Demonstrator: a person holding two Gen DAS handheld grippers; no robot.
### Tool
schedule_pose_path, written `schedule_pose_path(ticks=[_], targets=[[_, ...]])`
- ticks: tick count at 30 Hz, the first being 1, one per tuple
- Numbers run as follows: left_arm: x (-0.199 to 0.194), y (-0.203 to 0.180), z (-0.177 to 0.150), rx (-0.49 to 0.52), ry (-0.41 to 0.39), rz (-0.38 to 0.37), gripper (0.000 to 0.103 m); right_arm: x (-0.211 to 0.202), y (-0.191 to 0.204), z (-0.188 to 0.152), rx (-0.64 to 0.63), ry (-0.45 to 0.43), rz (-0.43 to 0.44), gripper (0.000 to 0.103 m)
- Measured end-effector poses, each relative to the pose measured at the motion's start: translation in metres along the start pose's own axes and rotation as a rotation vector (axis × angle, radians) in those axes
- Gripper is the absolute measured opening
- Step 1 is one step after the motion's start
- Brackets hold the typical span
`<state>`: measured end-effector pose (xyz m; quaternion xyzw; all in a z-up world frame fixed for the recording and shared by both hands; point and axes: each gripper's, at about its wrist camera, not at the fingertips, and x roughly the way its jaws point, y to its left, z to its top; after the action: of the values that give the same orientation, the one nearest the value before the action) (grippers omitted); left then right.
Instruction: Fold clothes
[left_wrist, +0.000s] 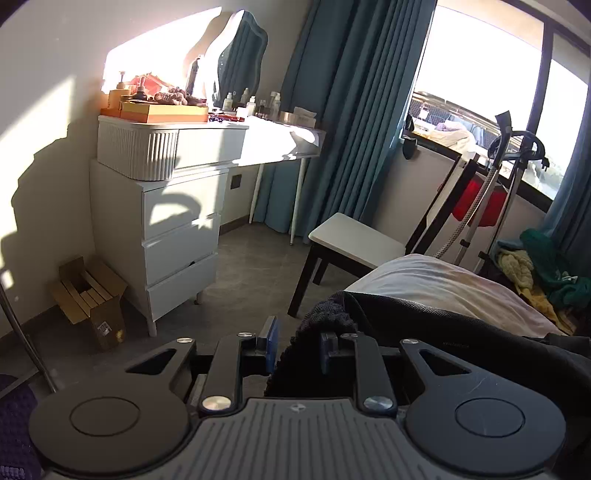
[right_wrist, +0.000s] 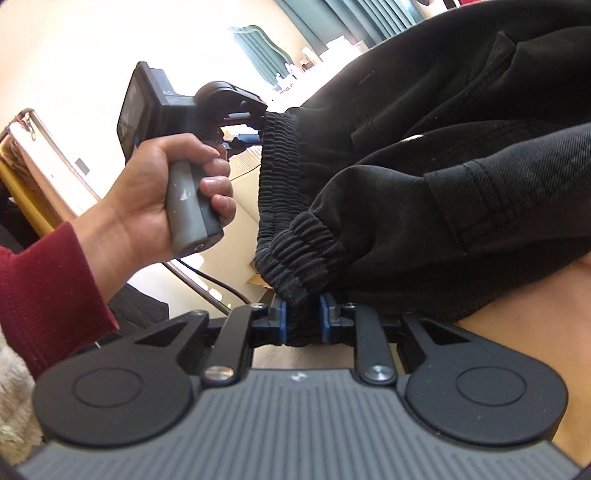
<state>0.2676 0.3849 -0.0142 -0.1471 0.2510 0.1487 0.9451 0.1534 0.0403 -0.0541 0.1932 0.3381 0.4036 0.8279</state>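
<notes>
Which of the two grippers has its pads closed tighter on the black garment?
The right gripper: its blue pads pinch the ribbed hem of the black garment. The left gripper holds the same hem with a wider gap between its pads.

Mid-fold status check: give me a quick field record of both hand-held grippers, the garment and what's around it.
garment: black trousers, elastic waistband stretched between both tools
left hand-held gripper: shut on waistband
right hand-held gripper: shut on waistband
left hand: wrapped round the grey handle, red sleeve
surface below: white bed
nearby: white chair, white dresser, teal curtain
</notes>
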Motion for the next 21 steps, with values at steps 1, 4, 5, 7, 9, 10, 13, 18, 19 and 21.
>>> schedule_pose_path(ticks=[1,4,5,7,9,10,13,18,19,21], targets=[[-0.007,0.000,0.000,0.015,0.004,0.005,0.047,-0.004,0.007,-0.001,-0.024,0.006,0.004,0.038],[-0.034,0.001,-0.001,0.060,0.015,0.047,0.084,-0.022,0.030,-0.006,-0.099,-0.006,-0.014,0.078],[-0.047,0.003,-0.003,0.063,0.013,0.035,0.088,-0.032,0.038,-0.008,-0.120,-0.019,-0.012,0.083],[-0.076,0.003,-0.008,0.076,0.016,0.018,0.090,-0.051,0.045,-0.009,-0.140,-0.027,-0.024,0.082],[-0.108,-0.002,-0.015,0.086,0.011,0.008,0.092,-0.073,0.044,-0.007,-0.152,-0.053,-0.051,0.082],[-0.123,-0.006,-0.019,0.096,0.004,0.001,0.093,-0.084,0.043,-0.005,-0.157,-0.069,-0.066,0.082],[-0.175,-0.031,-0.034,0.124,-0.038,-0.030,0.095,-0.116,0.039,0.000,-0.174,-0.117,-0.111,0.082],[-0.253,-0.087,-0.070,0.166,-0.108,-0.123,0.099,-0.173,0.023,0.012,-0.202,-0.206,-0.205,0.082],[-0.266,-0.098,-0.080,0.173,-0.121,-0.144,0.100,-0.183,0.015,0.014,-0.208,-0.222,-0.225,0.082],[-0.287,-0.119,-0.099,0.196,-0.134,-0.191,0.102,-0.203,0.000,0.018,-0.221,-0.254,-0.266,0.082]])
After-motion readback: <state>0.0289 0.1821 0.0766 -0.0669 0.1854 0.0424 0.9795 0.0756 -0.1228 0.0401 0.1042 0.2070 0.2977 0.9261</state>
